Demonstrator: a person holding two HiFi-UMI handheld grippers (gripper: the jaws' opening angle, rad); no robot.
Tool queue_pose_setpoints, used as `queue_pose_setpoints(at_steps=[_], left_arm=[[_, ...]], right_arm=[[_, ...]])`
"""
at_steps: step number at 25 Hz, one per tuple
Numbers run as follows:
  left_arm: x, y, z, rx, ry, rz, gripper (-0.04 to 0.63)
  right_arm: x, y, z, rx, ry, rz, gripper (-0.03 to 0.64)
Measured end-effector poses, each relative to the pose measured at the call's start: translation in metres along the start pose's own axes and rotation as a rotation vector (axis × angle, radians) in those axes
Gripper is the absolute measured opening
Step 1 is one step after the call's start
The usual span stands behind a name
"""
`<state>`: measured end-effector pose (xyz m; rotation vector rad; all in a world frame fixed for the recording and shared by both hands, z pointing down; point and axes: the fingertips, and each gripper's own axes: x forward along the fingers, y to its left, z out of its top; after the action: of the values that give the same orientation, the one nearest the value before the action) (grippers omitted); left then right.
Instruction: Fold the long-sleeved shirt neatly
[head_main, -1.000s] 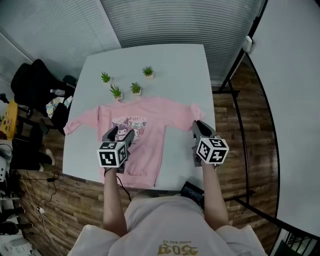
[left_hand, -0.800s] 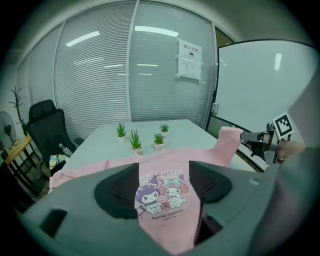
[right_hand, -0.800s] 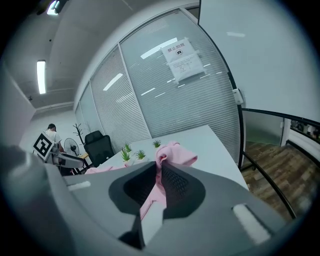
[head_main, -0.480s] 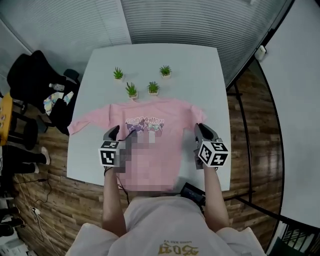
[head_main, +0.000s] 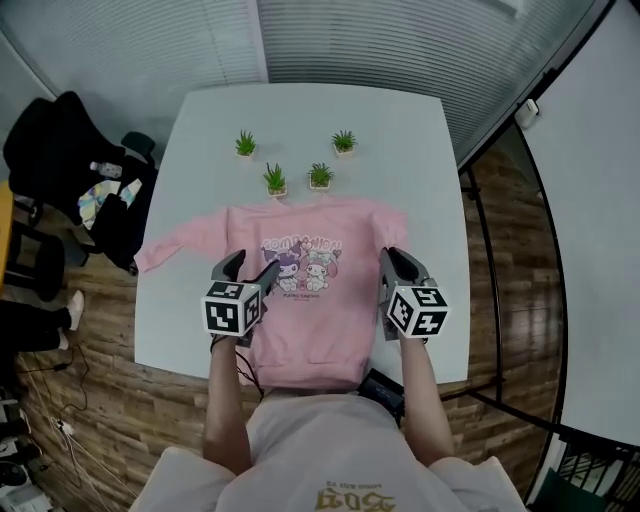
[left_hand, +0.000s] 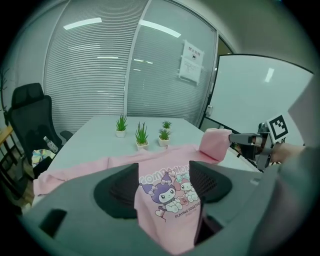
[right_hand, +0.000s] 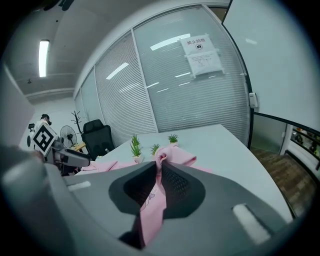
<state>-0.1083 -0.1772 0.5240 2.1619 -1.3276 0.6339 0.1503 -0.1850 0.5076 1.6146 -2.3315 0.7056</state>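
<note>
A pink long-sleeved shirt (head_main: 310, 300) with a cartoon print lies flat on the white table (head_main: 400, 140), collar toward the far side. Its left sleeve (head_main: 170, 245) reaches out to the table's left edge. My left gripper (head_main: 250, 268) hovers open above the shirt's lower left, and the print (left_hand: 170, 195) shows between its jaws. My right gripper (head_main: 392, 258) is at the shirt's right edge, shut on a lifted bunch of pink fabric (right_hand: 152, 210). In the left gripper view this pink bunch (left_hand: 216, 142) hangs from the right gripper (left_hand: 250, 142).
Several small potted plants (head_main: 274, 180) stand just beyond the collar. A black office chair (head_main: 60, 140) with clutter sits off the table's left side. The table's near edge (head_main: 180, 365) runs close to my body. A whiteboard stand (head_main: 520, 250) is at the right.
Both grippers have moved sideways across the shirt, the right one still pinching pink fabric. The left jaws stay open. The head view has shifted too.
</note>
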Motion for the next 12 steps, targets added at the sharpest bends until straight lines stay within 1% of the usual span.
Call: queue_pose_setpoints(at_steps=[6, 12], left_arm=[[0.001, 0.014, 0.000, -0.010, -0.013, -0.012, 0.327], [-0.006, 0.036, -0.004, -0.034, -0.019, 0.001, 0.336]], right_arm=[[0.015, 0.018, 0.005, -0.004, -0.011, 0.005, 0.047], [0.032, 0.044, 0.012, -0.029, -0.017, 0.029, 0.046]])
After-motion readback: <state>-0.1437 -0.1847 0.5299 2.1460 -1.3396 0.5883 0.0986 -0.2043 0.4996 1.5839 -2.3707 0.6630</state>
